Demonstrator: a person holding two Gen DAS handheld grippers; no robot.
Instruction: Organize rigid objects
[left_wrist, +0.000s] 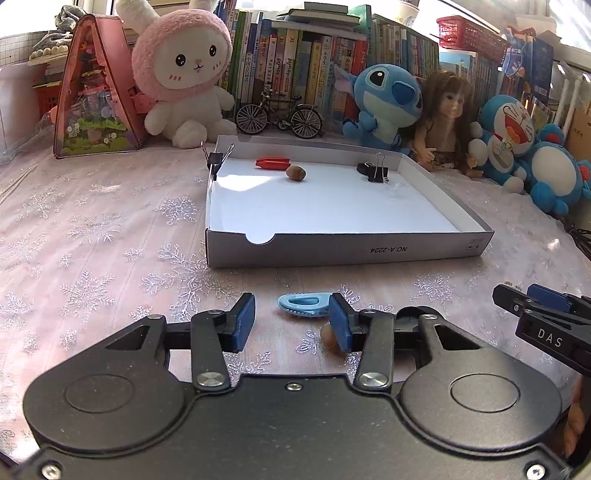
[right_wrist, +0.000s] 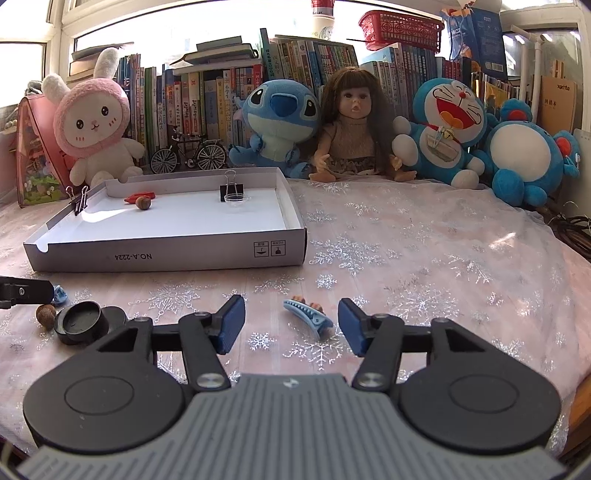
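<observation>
A shallow white cardboard box (left_wrist: 347, 248) (right_wrist: 166, 254) lies on the snowflake cloth. Inside it are a red clip (left_wrist: 272, 163) (right_wrist: 139, 197), a brown nut (left_wrist: 296, 172) (right_wrist: 143, 202), a black binder clip (left_wrist: 376, 170) (right_wrist: 232, 190) and a clear dish (right_wrist: 235, 199). My left gripper (left_wrist: 291, 323) is open, its fingers either side of a light blue hair clip (left_wrist: 303, 305); a brown nut (left_wrist: 330, 338) lies by its right pad. My right gripper (right_wrist: 291, 325) is open around another blue hair clip (right_wrist: 308, 314). Black round lids (right_wrist: 82, 320) and a nut (right_wrist: 45, 314) lie to its left.
Plush toys, a doll (right_wrist: 352, 122), a model bicycle (left_wrist: 279, 114) and rows of books line the back. A red house-shaped case (left_wrist: 96, 92) stands at the back left. A binder clip (left_wrist: 214, 159) grips the box's left wall. My right gripper's tip (left_wrist: 543, 314) shows in the left wrist view.
</observation>
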